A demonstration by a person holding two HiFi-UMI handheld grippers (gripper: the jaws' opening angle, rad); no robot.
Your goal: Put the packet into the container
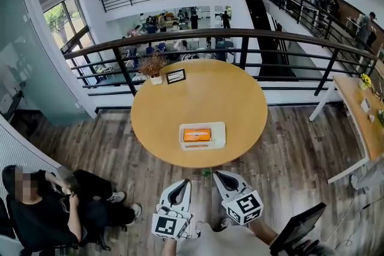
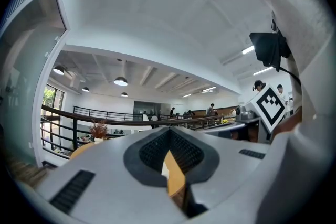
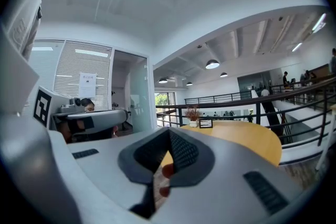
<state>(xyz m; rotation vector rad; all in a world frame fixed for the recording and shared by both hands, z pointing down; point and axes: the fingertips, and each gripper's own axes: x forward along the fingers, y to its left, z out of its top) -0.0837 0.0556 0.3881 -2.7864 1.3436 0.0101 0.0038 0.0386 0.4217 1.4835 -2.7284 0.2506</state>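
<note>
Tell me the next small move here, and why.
Probably just hold back: the orange packet already seems to lie inside the white container. The left gripper and right gripper are both shut and empty, short of the table.

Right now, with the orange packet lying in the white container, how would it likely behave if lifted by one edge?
The orange packet lies flat and low inside the white container, so it is probably light and may sag when lifted by an edge. Being flat, it should not roll. Its finish is too small to judge, so slipperiness is uncertain.
</note>
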